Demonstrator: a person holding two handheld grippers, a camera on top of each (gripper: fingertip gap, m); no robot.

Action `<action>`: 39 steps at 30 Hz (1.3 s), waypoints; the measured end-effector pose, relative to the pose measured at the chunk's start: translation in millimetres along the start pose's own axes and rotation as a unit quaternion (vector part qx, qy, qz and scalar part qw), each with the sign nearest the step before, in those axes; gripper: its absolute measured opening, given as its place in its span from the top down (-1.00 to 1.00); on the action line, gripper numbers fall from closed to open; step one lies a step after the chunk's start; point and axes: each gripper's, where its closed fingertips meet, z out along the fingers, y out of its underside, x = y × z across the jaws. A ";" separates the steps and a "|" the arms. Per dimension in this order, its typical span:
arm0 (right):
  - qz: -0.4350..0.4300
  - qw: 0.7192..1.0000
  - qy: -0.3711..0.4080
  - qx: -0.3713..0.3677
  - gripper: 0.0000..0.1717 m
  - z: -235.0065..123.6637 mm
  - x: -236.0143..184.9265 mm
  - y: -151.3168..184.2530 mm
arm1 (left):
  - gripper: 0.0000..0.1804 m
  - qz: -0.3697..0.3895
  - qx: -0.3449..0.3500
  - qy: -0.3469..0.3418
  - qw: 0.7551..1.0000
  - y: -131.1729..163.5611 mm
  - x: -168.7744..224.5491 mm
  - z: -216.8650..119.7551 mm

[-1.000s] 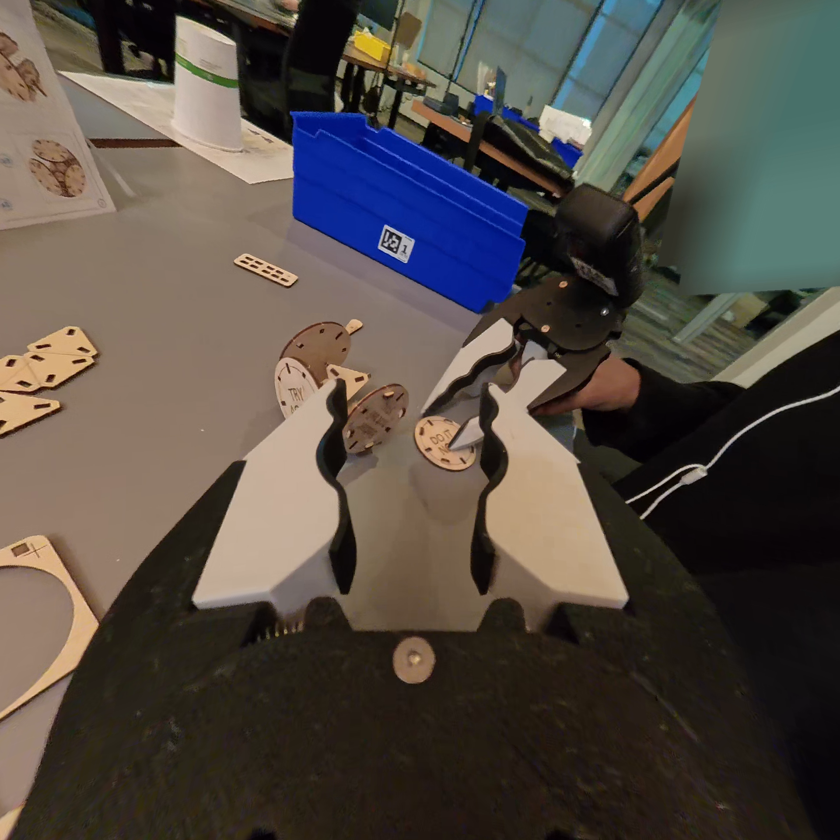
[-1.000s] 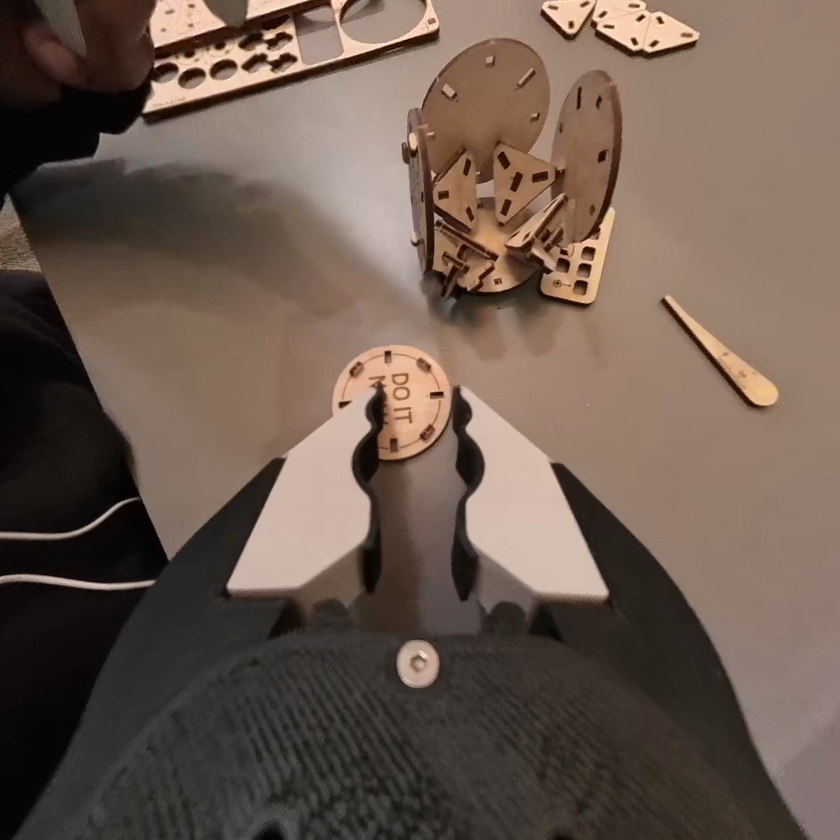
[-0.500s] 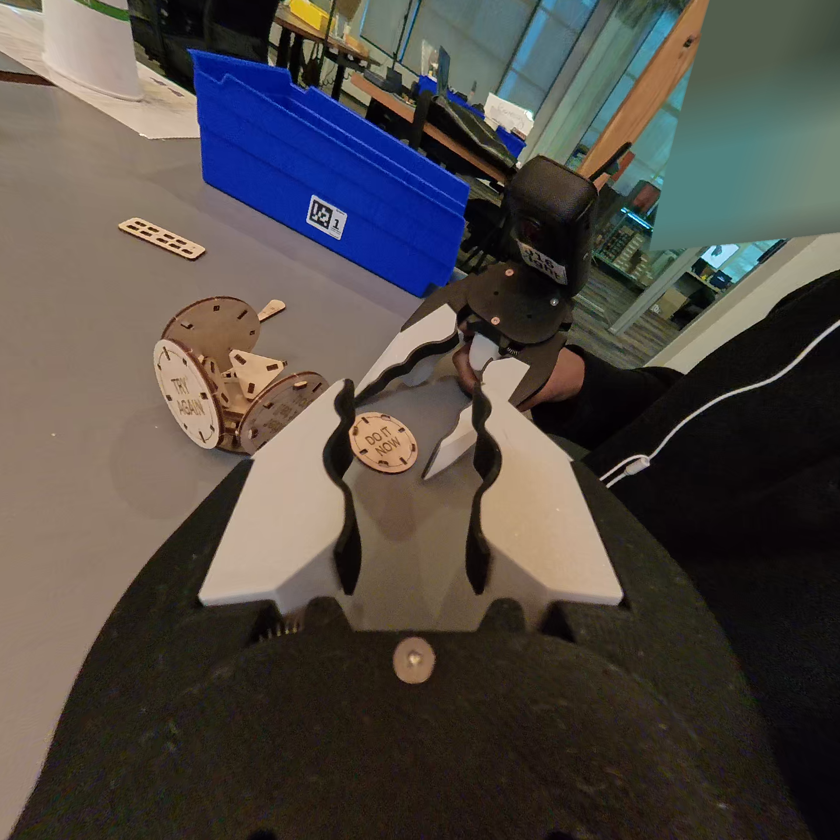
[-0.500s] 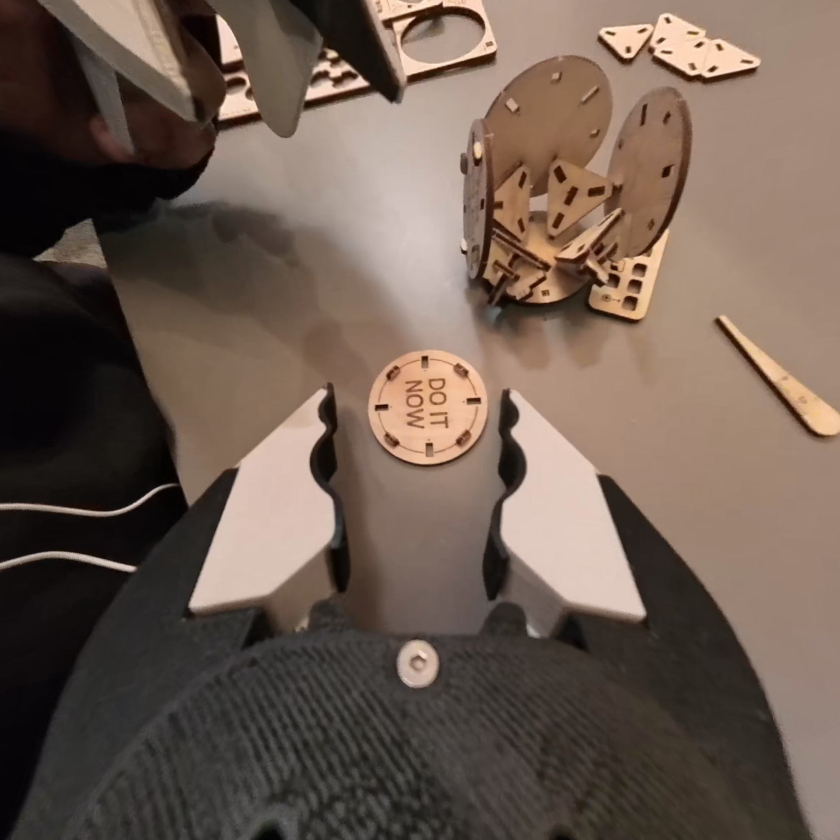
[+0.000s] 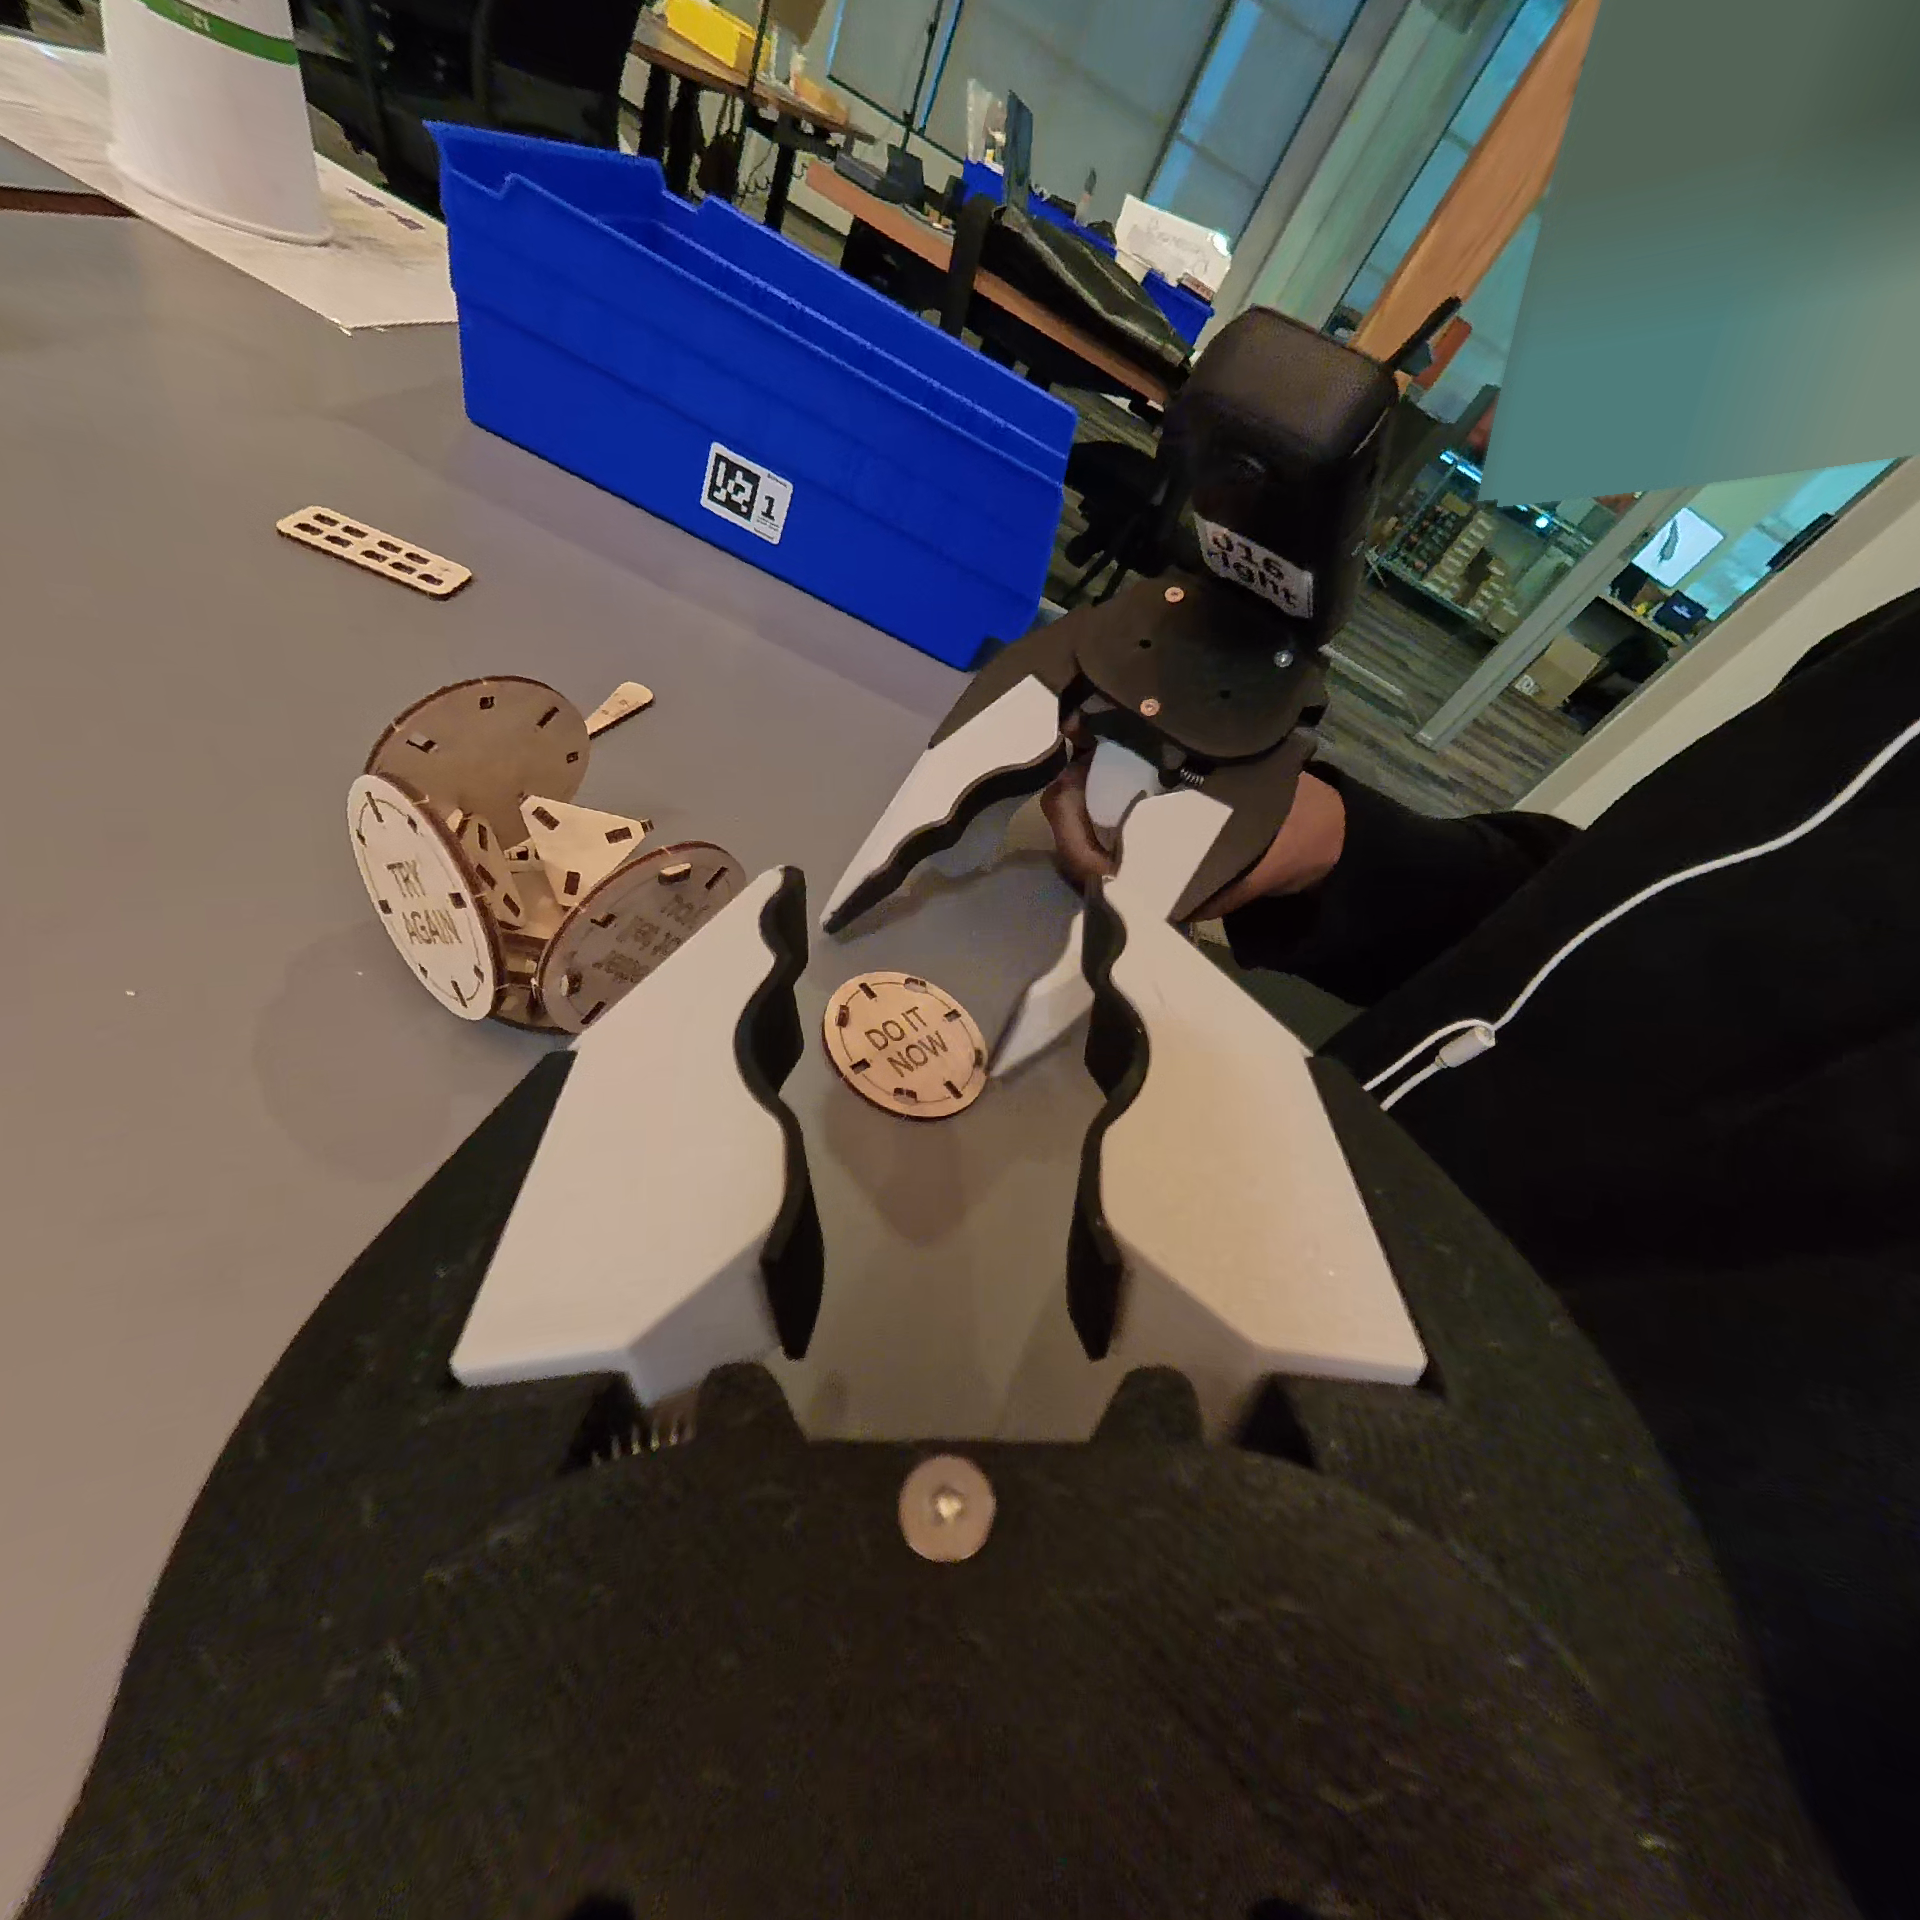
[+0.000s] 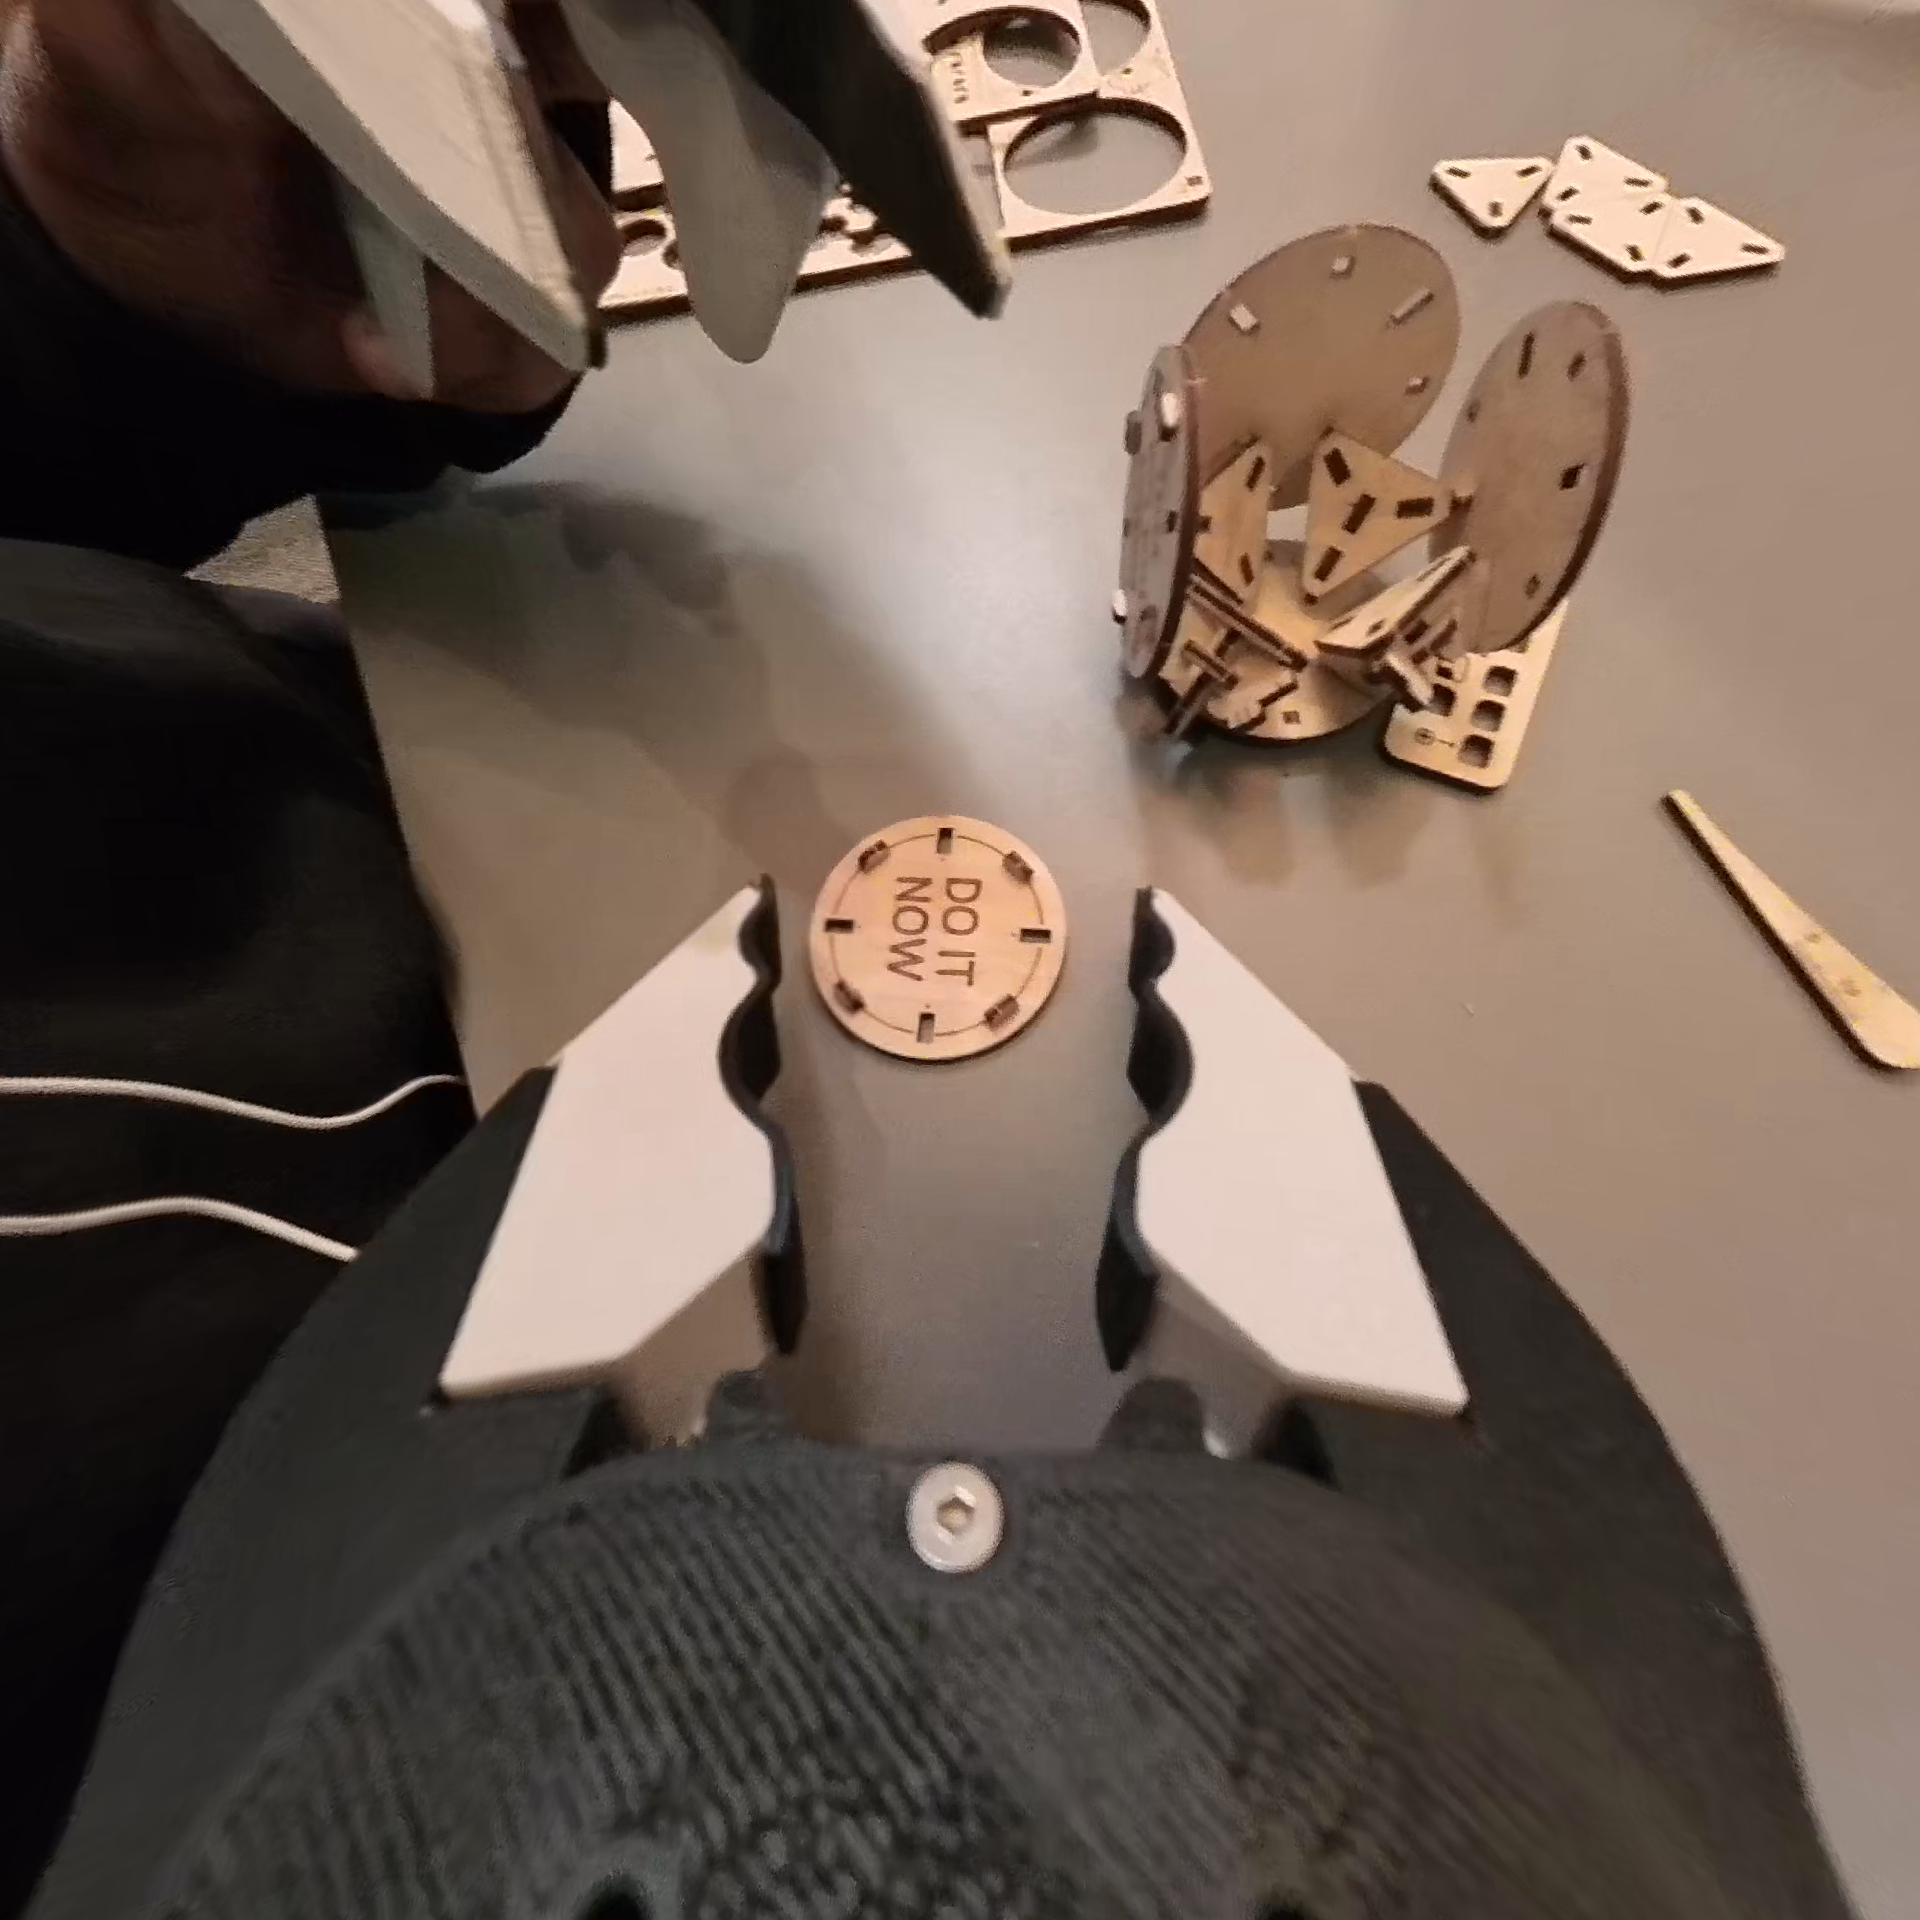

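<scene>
A round wooden disc (image 6: pixel 938 940) with engraved writing lies flat on the grey table (image 6: pixel 1351 1039). My right gripper (image 6: pixel 954 899) is open, with a finger on each side of the disc and a gap at both pads. In the left wrist view the disc (image 5: pixel 904 1044) lies between the right gripper's (image 5: pixel 925 987) fingertips. My left gripper (image 5: pixel 940 894) is open and empty, held above the table and pointed at the disc. It shows at the top left of the right wrist view (image 6: pixel 779 312). A part-built wooden assembly (image 6: pixel 1351 520) of discs and triangles stands beyond the disc; it also shows in the left wrist view (image 5: pixel 520 862).
A blue bin (image 5: pixel 727 395) stands at the table's far edge, with a slotted wooden strip (image 5: pixel 374 551) near it. A wooden pointer (image 6: pixel 1797 935), loose triangles (image 6: pixel 1610 208) and a cut-out sheet (image 6: pixel 1039 135) lie around. A person's black sleeve (image 5: pixel 1558 935) is at the table edge.
My right gripper's jaws were narrow over the disc's near edge and have opened wide around it; the disc stays flat on the table. My left gripper has swung in closer to the disc.
</scene>
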 end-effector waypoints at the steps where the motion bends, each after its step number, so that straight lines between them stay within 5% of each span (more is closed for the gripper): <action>1: -0.003 1.000 -0.005 -0.002 0.17 0.7 -2.0 1.2 | 0.47 0.000 0.000 0.000 1.000 0.3 0.1 0.2; 11: -0.026 0.998 0.045 -0.035 0.40 6.8 9.0 9.4 | 0.45 0.009 0.001 0.005 1.000 -0.4 3.5 1.8; 16: 0.065 0.992 0.016 0.110 0.39 -18.5 11.0 -33.8 | 0.32 0.041 0.015 0.011 0.999 -4.1 8.7 -0.3; 20: 0.245 0.918 -0.164 0.265 0.40 -52.4 -1.5 -79.0 | 0.25 0.107 0.013 0.008 0.994 -5.8 13.2 -0.7; 24: 0.369 0.826 -0.339 0.259 0.40 -58.5 -21.3 -85.3 | 0.22 0.153 0.024 0.034 0.987 -16.7 27.2 1.0; 29: 0.468 0.673 -0.508 0.266 0.41 -69.6 -37.9 -92.7 | 0.36 0.078 0.036 0.153 0.985 -25.6 52.7 4.2; 35: 0.473 0.617 -0.578 0.250 0.41 -74.9 -55.3 -96.0 | 0.71 -0.047 0.037 0.271 0.961 -26.6 62.3 -1.8; 37: 0.478 0.612 -0.578 0.251 0.41 -72.9 -53.8 -95.6 | 1.00 -0.081 0.033 0.297 0.951 -25.1 62.6 -3.6; 39: 0.480 0.612 -0.572 0.260 0.44 -71.4 -49.7 -95.2 | 1.00 -0.119 0.035 0.305 0.944 -25.2 59.2 -3.2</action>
